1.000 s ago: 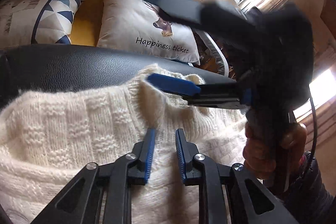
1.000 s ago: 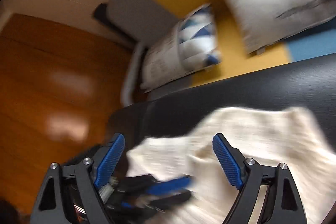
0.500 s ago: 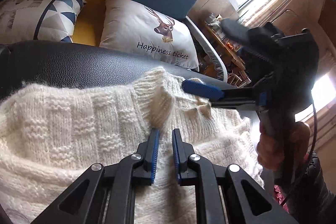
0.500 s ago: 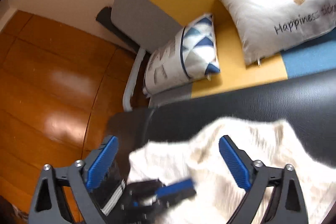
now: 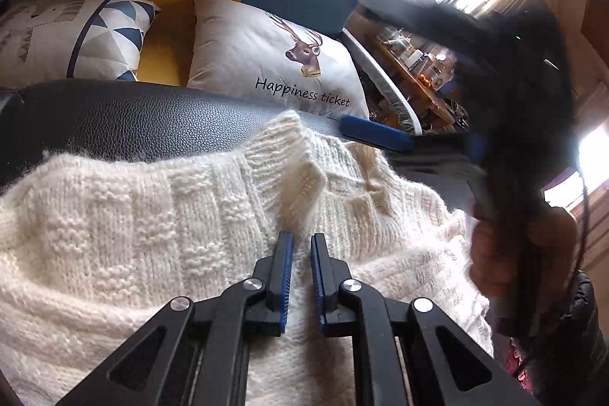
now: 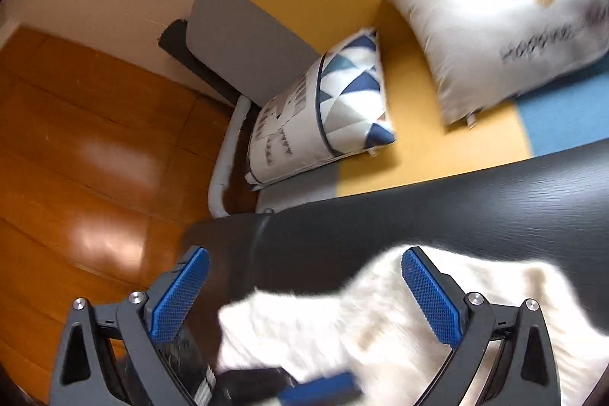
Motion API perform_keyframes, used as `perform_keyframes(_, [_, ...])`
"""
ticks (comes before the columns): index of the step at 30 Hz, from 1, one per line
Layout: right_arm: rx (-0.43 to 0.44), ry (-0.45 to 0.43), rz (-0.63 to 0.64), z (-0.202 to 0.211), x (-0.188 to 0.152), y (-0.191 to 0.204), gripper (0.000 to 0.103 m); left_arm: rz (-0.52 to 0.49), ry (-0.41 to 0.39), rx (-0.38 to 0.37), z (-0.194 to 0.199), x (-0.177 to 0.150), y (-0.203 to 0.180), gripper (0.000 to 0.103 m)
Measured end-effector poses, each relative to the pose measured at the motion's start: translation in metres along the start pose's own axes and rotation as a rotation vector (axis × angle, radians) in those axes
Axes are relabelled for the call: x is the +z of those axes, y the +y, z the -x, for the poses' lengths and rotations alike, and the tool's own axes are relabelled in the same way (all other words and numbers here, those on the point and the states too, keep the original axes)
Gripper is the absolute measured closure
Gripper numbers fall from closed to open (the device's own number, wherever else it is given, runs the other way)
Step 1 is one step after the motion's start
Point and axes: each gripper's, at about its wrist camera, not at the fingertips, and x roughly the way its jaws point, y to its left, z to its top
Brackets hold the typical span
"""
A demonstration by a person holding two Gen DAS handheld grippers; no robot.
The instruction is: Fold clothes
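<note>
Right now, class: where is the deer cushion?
In the left wrist view, the deer cushion leans on the sofa back, right of the triangle-patterned cushion, behind the black leather surface holding the white sweater.

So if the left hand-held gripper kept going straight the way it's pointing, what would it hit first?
Probably the raised ribbed fold of the cream knit sweater, just ahead of the left hand-held gripper. Past it lies the black leather surface. Depth is uncertain in this fisheye view.
</note>
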Motion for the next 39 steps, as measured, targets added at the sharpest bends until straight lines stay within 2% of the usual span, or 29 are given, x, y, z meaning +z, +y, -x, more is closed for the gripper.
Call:
perform_keyframes(3, [-0.061,0.061,0.086,0.022,-0.014,0.009,0.0,0.015,0.004,-0.004,-0.001,0.001,0.002,0.093])
perform_keyframes(7, [-0.202,0.132,0.015,0.024,-0.034,-0.023,0.0,0.035,0.016,0.016,-0.003,0.003,0.003,0.096])
perform_keyframes(9, [-0.182,0.095,-0.008,0.03,-0.034,-0.032,0.0,0.074,0.034,0.014,-0.002,0.007,0.006,0.096])
perform_keyframes(11, [-0.166,0.058,-0.064,0.038,-0.032,-0.034,0.0,0.166,0.047,0.017,0.008,0.01,0.011,0.097])
perform_keyframes(12, [-0.164,0.047,-0.065,0.047,-0.035,-0.03,0.0,0.193,0.027,0.023,0.02,0.008,0.011,0.088])
perform_keyframes(13, [-0.164,0.038,-0.045,0.058,-0.042,-0.023,0.0,0.196,0.003,0.023,0.035,0.004,0.009,0.086])
perform_keyframes(15, [-0.163,0.021,-0.006,0.082,-0.055,-0.009,0.0,0.194,-0.027,0.014,0.065,-0.01,0.005,0.086])
perform_keyframes(17, [-0.159,0.009,0.03,0.108,-0.082,0.004,0.0,0.191,-0.044,0.005,0.096,-0.031,0.001,0.085])
perform_keyframes(21, [-0.14,0.015,0.013,0.169,-0.162,0.006,0.0,0.184,-0.058,0.002,0.157,-0.092,-0.004,0.084])
perform_keyframes(26, [-0.268,0.032,-0.079,0.238,-0.267,-0.016,0.0,0.224,-0.051,0.045,0.213,-0.179,0.003,0.083])
perform_keyframes(30, [-0.23,0.032,-0.194,0.274,-0.337,-0.044,0.0,0.283,-0.074,0.066,0.252,-0.238,0.013,0.082])
perform_keyframes(32, [-0.2,-0.003,-0.22,0.288,-0.363,-0.051,0.001,0.3,-0.076,0.084,0.262,-0.26,0.016,0.08])
perform_keyframes(34, [-0.11,-0.05,-0.249,0.296,-0.378,-0.057,0.001,0.326,-0.061,0.093,0.267,-0.278,0.019,0.08])
perform_keyframes(36, [-0.006,-0.059,-0.265,0.293,-0.385,-0.059,0.001,0.334,-0.061,0.101,0.271,-0.292,0.021,0.08])
perform_keyframes(39, [0.04,-0.064,-0.224,0.279,-0.388,-0.053,0.001,0.347,-0.067,0.096,0.274,-0.309,0.02,0.078])
